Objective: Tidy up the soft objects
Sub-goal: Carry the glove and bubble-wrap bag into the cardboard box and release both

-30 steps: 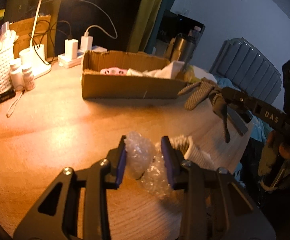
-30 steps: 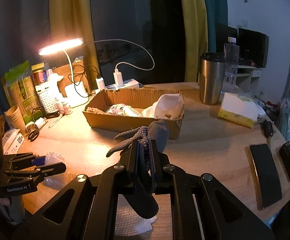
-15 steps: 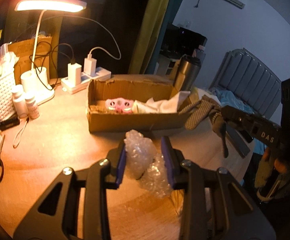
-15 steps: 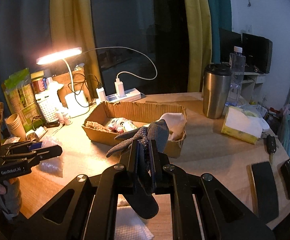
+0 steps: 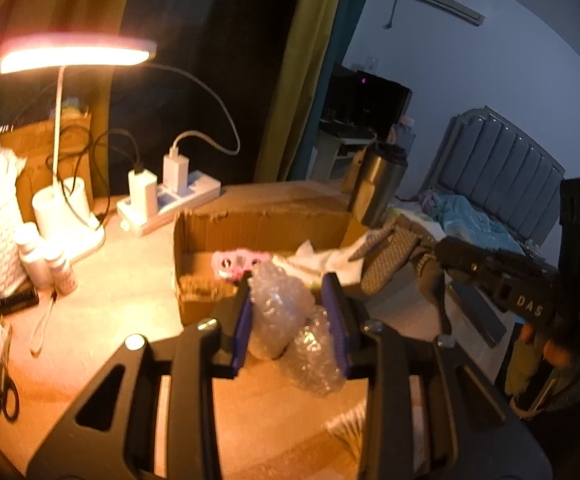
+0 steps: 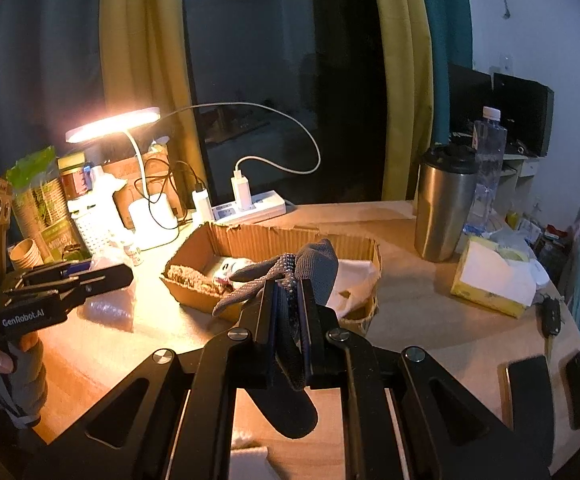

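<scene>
The left gripper [image 5: 290,320] is carrying a crumpled wad of bubble wrap [image 5: 278,312] between its blue-padded fingers [image 5: 243,326], which are standing fairly wide yet pressing on the wad from both sides, a light hold that suits something so airy and crushable; a second lobe of the wrap is dangling toward 5 o'clock, so the grip is probably taking only part of the bundle. The right gripper [image 6: 288,300] is pinching a grey knitted glove [image 6: 290,268], its fingers nearly together on the fabric near the cuff, leaving the glove's own digits flopping forward toward 10 o'clock and a dark fold sagging below at 6 o'clock. Both loads are hanging above the tabletop [image 6: 409,320] and pointing at the open cardboard box [image 6: 274,240], which is sitting at 12 o'clock of each gripper, just beyond the held items. The box is already holding a white cloth [image 6: 353,276], a pink-and-white soft thing [image 5: 238,262] and a brownish fibrous pad [image 6: 194,276], so it is likely serving as the collecting place. A desk lamp [image 6: 114,124] is glowing at 10 o'clock, and a steel tumbler [image 6: 443,204] and a tissue pack [image 6: 489,280] are standing off at 2 o'clock, well apart from the box and seemingly outside the sorting.
</scene>
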Motion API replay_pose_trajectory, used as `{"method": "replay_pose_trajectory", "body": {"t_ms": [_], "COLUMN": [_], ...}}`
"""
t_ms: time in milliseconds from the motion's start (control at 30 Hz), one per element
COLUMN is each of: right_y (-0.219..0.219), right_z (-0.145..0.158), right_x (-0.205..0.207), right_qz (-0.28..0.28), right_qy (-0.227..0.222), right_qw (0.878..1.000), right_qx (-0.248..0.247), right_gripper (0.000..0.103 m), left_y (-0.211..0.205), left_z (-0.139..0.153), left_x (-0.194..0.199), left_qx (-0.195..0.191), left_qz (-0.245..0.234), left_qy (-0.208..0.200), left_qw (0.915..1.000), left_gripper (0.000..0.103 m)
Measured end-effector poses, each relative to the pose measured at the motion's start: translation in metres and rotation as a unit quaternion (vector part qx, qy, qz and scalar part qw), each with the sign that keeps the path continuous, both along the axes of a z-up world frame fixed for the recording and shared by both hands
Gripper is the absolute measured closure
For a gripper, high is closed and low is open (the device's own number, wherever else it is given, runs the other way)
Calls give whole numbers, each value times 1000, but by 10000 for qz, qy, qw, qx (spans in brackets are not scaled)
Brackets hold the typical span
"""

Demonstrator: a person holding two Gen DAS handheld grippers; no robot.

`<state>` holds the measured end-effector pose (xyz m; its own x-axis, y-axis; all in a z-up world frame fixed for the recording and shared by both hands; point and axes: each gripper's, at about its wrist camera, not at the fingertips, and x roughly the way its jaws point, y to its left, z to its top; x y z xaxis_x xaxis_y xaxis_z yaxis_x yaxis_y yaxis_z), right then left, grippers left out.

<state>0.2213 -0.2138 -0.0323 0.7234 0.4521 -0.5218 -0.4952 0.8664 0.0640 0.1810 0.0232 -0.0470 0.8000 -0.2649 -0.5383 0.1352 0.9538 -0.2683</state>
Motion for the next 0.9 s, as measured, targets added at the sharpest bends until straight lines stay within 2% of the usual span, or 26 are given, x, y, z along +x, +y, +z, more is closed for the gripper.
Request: {"method": "replay_pose_trajectory", "body": {"t_ms": [333, 667, 900], "right_y": [12, 19, 23], "right_z": [12, 22, 13], "right_x": [19, 36, 51], "right_qz": [154, 271, 309], "right_qy": [-106, -197, -87], "right_qw": [9998, 9994, 9995], "right_qx": [-23, -5, 61], "right_gripper": [92, 92, 92], "left_y": [3, 8, 9], "left_z": [26, 30, 23], "left_x": [25, 48, 65], "left_qx": [80, -3, -10], "left_qz": [62, 158, 236], "left_qy": [-387, -464, -405], "left_qw": [9992, 9988, 9989], "left_gripper": [69, 69, 69]}}
